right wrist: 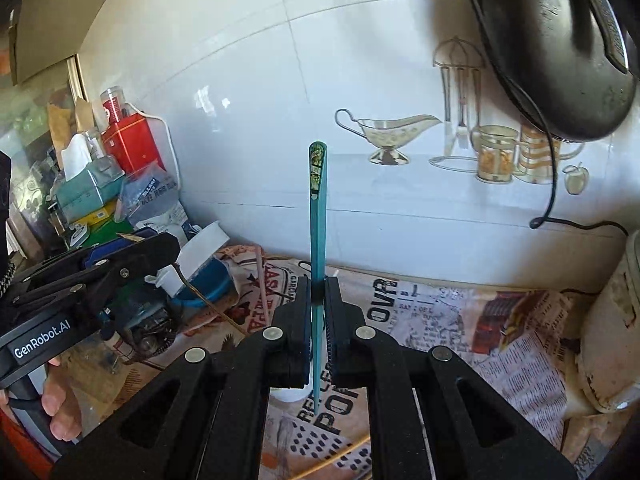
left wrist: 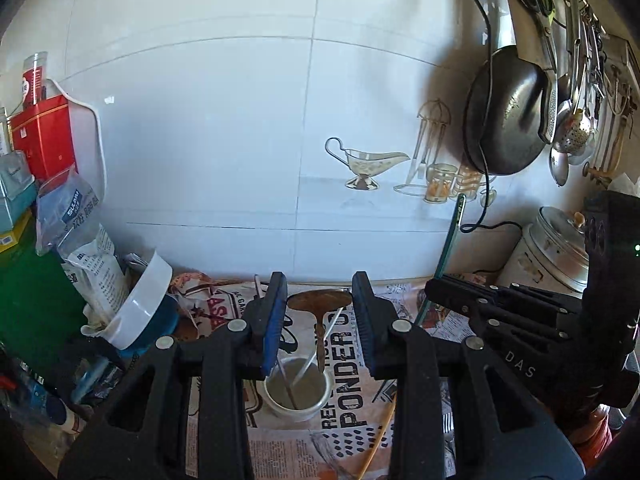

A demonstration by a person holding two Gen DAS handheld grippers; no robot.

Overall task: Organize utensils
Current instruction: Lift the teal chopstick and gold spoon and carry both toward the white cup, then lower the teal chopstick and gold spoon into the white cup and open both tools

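Clamped upright in the right hand-held gripper (right wrist: 318,300), a slim teal plastic utensil (right wrist: 318,216) is best lowered vertically into the small white cup (left wrist: 298,394) on the newspaper-covered counter (left wrist: 400,360), framed by the wide-open, empty left hand-held gripper (left wrist: 320,320).

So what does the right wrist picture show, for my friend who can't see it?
The right gripper is shut on a teal chopstick, holding it upright in front of a white tiled wall. Below lies a newspaper-covered counter with a small white cup; the left gripper shows at the left.
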